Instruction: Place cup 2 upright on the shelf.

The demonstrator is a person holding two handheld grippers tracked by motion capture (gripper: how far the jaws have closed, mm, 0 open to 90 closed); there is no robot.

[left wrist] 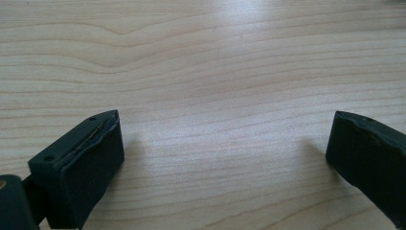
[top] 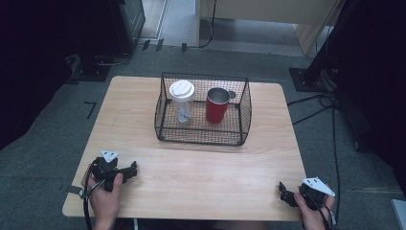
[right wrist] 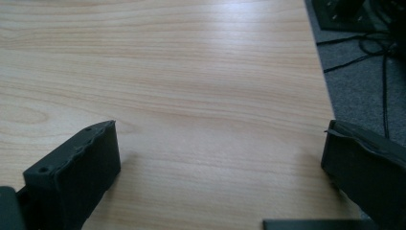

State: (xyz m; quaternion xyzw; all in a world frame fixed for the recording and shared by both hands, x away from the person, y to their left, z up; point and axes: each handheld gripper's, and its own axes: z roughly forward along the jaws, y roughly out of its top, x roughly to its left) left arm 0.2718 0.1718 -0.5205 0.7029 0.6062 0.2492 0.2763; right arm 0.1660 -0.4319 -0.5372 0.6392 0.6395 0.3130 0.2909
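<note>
Both tools rest wide open and empty on the bench [top: 191, 167]: left tool [top: 133, 168], right tool [top: 282, 190]. Well apart from them, the red cup [top: 217, 105] and lidded cup [top: 182, 101] stand upright in the wire basket [top: 201, 134]. Both are probably light and slippery; grip across the walls below the rim.
</note>
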